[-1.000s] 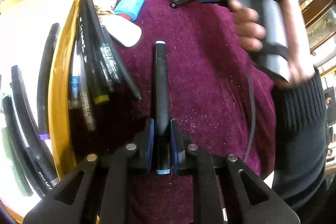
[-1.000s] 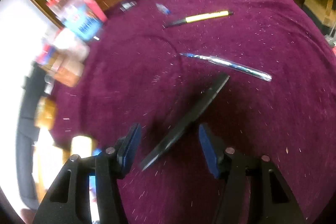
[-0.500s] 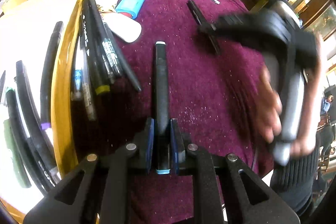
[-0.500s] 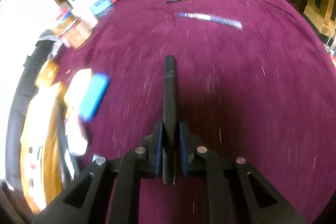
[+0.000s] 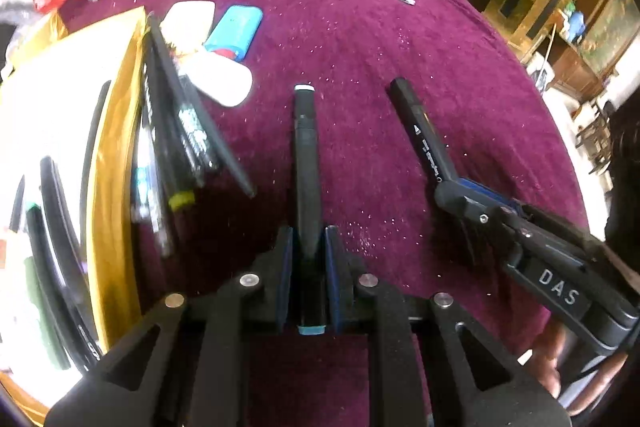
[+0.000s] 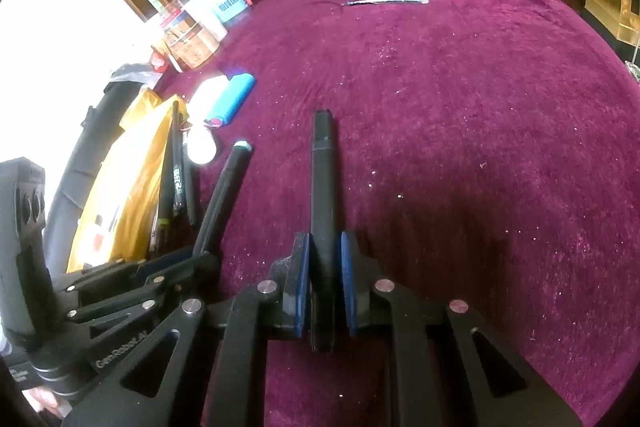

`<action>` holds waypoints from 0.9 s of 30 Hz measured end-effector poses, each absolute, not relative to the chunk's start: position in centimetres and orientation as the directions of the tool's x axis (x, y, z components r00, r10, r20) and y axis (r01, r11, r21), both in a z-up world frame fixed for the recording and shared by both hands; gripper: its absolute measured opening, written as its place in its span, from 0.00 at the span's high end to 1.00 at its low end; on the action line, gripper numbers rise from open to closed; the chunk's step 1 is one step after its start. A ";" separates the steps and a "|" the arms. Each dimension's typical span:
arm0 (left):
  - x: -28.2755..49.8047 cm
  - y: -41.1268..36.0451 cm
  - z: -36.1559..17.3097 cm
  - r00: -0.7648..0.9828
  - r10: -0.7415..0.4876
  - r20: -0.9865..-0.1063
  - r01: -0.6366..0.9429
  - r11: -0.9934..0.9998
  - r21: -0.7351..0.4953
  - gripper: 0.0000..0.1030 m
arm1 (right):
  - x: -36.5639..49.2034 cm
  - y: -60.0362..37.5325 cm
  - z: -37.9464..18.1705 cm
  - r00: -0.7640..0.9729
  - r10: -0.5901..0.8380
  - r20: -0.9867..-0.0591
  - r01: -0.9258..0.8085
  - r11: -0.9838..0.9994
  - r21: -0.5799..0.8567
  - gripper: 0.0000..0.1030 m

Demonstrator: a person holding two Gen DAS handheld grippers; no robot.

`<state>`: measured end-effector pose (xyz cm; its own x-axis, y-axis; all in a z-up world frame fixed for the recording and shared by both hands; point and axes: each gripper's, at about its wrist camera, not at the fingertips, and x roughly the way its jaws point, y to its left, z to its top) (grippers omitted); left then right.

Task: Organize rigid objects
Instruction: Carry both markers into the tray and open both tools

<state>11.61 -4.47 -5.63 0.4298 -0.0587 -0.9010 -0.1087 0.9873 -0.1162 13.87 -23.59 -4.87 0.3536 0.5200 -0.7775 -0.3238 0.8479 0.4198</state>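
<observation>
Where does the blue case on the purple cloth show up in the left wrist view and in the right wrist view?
Left wrist view: the blue case lies upper left of centre, beyond the held marker's tip.
Right wrist view: the same case lies left of centre, beyond the left gripper's marker.
Shared landmark: the white oval case lies right beside the blue case in both views.

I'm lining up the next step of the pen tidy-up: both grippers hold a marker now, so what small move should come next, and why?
Probably carry the left gripper toward the pen pile by the gold tray and lay its teal-capped marker there. It is nearest that pile, and the right gripper, shut on the black marker, can follow.
</observation>
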 end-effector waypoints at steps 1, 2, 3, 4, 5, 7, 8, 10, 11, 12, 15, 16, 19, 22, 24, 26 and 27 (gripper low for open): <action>11.5 -4.4 -5.6 0.438 -0.057 -0.897 -0.108 0.987 -0.115 0.88 | 13.8 -23.7 -4.9 0.353 0.524 -0.776 -0.322 0.846 0.425 0.87; 11.4 -4.3 -5.7 0.444 -0.059 -0.894 -0.110 0.987 -0.120 0.88 | 13.7 -23.9 -4.9 0.350 0.529 -0.773 -0.320 0.843 0.432 0.87; 11.3 -4.1 -5.6 0.445 -0.073 -0.893 -0.116 0.984 -0.139 0.88 | 13.5 -24.0 -4.9 0.349 0.533 -0.771 -0.320 0.841 0.437 0.87; 11.1 -3.9 -5.6 0.444 -0.097 -0.891 -0.119 0.979 -0.166 0.88 | 13.5 -24.0 -4.9 0.347 0.541 -0.767 -0.321 0.836 0.445 0.87; 10.9 -3.7 -5.6 0.443 -0.133 -0.887 -0.116 0.972 -0.204 0.88 | 13.2 -24.2 -5.0 0.342 0.557 -0.756 -0.321 0.826 0.463 0.87; 10.5 -3.3 -5.4 0.444 -0.188 -0.876 -0.109 0.959 -0.260 0.88 | 12.7 -24.2 -5.0 0.336 0.585 -0.738 -0.328 0.808 0.490 0.87; 10.2 -3.3 -5.3 0.447 -0.199 -0.872 -0.108 0.956 -0.273 0.88 | 12.3 -24.1 -4.8 0.340 0.593 -0.730 -0.332 0.802 0.497 0.87; 9.6 -2.8 -4.8 0.459 -0.227 -0.859 -0.107 0.946 -0.307 0.88 | 11.7 -23.8 -4.3 0.349 0.610 -0.712 -0.344 0.790 0.508 0.87; 9.5 -2.7 -4.6 0.462 -0.238 -0.855 -0.108 0.941 -0.320 0.88 | 11.3 -23.5 -3.8 0.354 0.622 -0.698 -0.352 0.780 0.517 0.87; 9.2 -2.3 -4.2 0.467 -0.253 -0.847 -0.106 0.935 -0.338 0.88 | 11.1 -23.3 -3.4 0.359 0.632 -0.687 -0.360 0.773 0.522 0.87; 8.1 -1.2 -2.5 0.494 -0.295 -0.818 -0.102 0.914 -0.392 0.88 | 10.1 -21.9 -1.6 0.370 0.664 -0.650 -0.402 0.745 0.532 0.87; 7.7 -0.6 -1.8 0.510 -0.304 -0.805 -0.101 0.908 -0.407 0.88 | 9.8 -21.3 -1.0 0.370 0.674 -0.640 -0.418 0.735 0.533 0.87; 6.3 1.4 0.1 0.552 -0.317 -0.771 -0.106 0.890 -0.443 0.88 | 9.0 -19.2 0.4 0.355 0.701 -0.618 -0.466 0.706 0.533 0.87; 4.9 3.8 1.4 0.584 -0.312 -0.750 -0.140 0.871 -0.472 0.88 | 8.3 -17.0 1.2 0.321 0.729 -0.605 -0.508 0.672 0.539 0.87; 3.9 5.7 2.0 0.605 -0.304 -0.736 -0.166 0.856 -0.490 0.88 | 7.8 -15.3 1.5 0.294 0.743 -0.601 -0.542 0.647 0.536 0.87; 2.8 7.5 2.2 0.624 -0.273 -0.732 -0.203 0.848 -0.489 0.88 | 7.5 -13.4 1.7 0.263 0.753 -0.603 -0.571 0.626 0.531 0.87; 2.4 8.5 2.2 0.631 -0.251 -0.734 -0.229 0.844 -0.485 0.88 | 7.4 -12.6 1.6 0.248 0.757 -0.605 -0.580 0.616 0.533 0.87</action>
